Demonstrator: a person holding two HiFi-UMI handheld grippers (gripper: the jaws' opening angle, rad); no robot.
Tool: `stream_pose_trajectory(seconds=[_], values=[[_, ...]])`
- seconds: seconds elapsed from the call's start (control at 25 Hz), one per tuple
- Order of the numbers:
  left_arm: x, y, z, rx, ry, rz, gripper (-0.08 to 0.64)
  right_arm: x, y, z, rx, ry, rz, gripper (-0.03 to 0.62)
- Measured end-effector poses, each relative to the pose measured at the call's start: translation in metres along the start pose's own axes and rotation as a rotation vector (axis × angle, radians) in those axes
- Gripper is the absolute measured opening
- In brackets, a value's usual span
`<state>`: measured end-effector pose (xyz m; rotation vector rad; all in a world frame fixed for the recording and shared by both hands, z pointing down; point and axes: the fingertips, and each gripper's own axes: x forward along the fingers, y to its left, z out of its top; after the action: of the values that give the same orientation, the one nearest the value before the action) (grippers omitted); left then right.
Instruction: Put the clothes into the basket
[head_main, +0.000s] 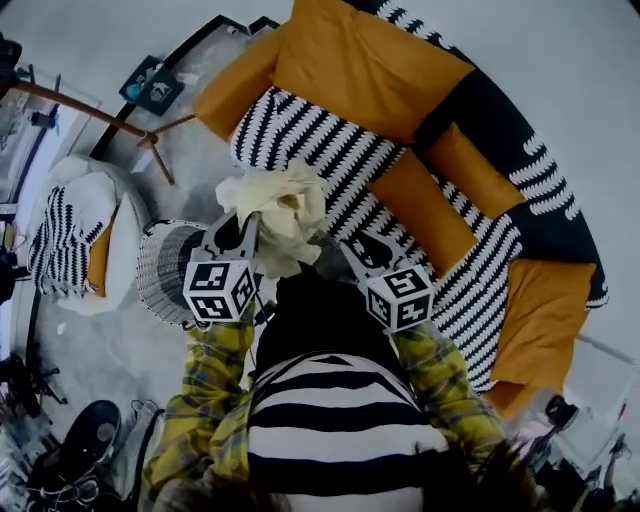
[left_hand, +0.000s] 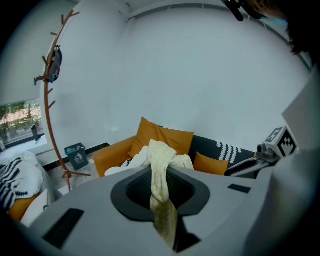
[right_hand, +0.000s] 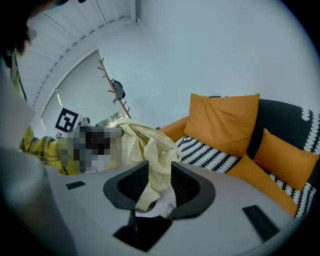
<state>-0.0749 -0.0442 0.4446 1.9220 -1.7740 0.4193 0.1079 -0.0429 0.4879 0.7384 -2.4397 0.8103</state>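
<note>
A pale yellow garment (head_main: 283, 208) hangs bunched in the air in front of the sofa, held between both grippers. My left gripper (head_main: 248, 228) is shut on a twisted strand of it (left_hand: 160, 170), which runs down between the jaws. On the garment's other side my right gripper (head_main: 338, 250) is shut on a thicker fold of the cloth (right_hand: 150, 152), with the jaws partly apart around it. The white wire basket (head_main: 160, 265) stands on the floor, below and to the left of the left gripper. In the left gripper view the right gripper (left_hand: 260, 160) shows at the far right.
An orange and black sofa (head_main: 400, 60) with striped cushions (head_main: 320, 140) fills the space ahead. A white armchair (head_main: 85, 235) sits beside the basket at the left. A wooden coat stand (head_main: 100, 110), a small bin (head_main: 155, 88) and shoes (head_main: 80, 450) are on the floor.
</note>
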Motion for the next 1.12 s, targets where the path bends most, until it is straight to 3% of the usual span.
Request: stream_pose_trajectory(seconds=[0.6, 0.76, 1.12], values=[[-0.164, 0.159, -0.012, -0.191, -0.137, 0.331, 0.060, 0.093, 0.166, 0.020, -0.174, 0.128, 0.287, 0.153], [-0.204, 0.204, -0.034, -0.255, -0.153, 0.421, 0.060, 0.124, 0.216, 0.014, -0.247, 0.191, 0.359, 0.153], [-0.250, 0.257, -0.092, -0.358, -0.114, 0.577, 0.060, 0.171, 0.277, 0.000, -0.345, 0.285, 0.479, 0.153]])
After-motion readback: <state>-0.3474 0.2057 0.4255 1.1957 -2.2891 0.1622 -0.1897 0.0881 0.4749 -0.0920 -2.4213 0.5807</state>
